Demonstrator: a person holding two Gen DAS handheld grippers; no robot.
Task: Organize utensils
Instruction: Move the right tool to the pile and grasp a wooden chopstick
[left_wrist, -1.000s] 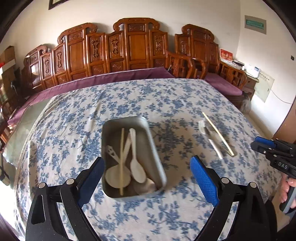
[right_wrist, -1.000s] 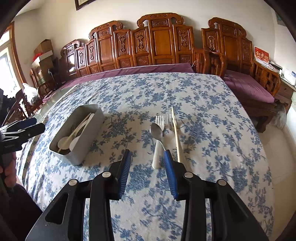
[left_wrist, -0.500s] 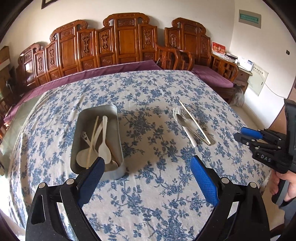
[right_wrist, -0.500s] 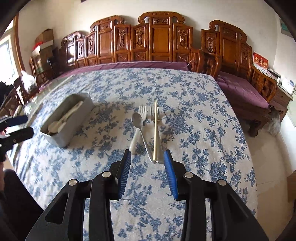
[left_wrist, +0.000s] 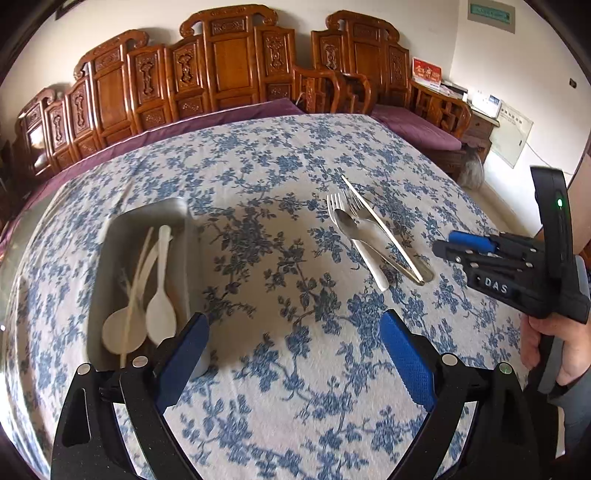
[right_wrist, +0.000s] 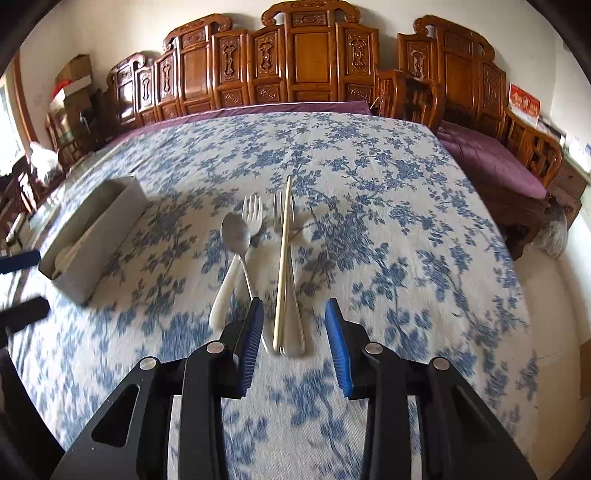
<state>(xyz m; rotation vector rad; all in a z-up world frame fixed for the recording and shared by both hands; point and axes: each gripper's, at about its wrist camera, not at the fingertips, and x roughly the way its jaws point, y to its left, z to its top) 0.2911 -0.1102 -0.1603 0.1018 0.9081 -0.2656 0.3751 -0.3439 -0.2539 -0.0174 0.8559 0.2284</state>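
Note:
A grey metal tray (left_wrist: 122, 221) (right_wrist: 107, 206) on the flowered tablecloth holds white plastic spoons (left_wrist: 160, 314) and a chopstick. To its right lie a metal spoon (right_wrist: 236, 232) (left_wrist: 345, 223), a white-handled fork (right_wrist: 252, 212), a metal fork (right_wrist: 291, 314) and a pale chopstick (right_wrist: 283, 266) (left_wrist: 380, 225). My right gripper (right_wrist: 294, 321) (left_wrist: 443, 243) is open, its blue pads on either side of the metal fork's handle end and the chopstick. My left gripper (left_wrist: 293, 332) is open wide and empty, above the cloth just right of the tray's near end.
The tablecloth (left_wrist: 280, 155) covers a large table. Carved wooden benches (right_wrist: 306, 55) with purple cushions (right_wrist: 491, 158) stand behind and to the right. The table's right edge drops to a tiled floor (right_wrist: 546, 295). Boxes (right_wrist: 74, 77) are stacked at the far left.
My right gripper has moved forward and right until its pads flank the handle ends of the fork and chopstick. My left gripper has drifted right, so the tray now sits left of it.

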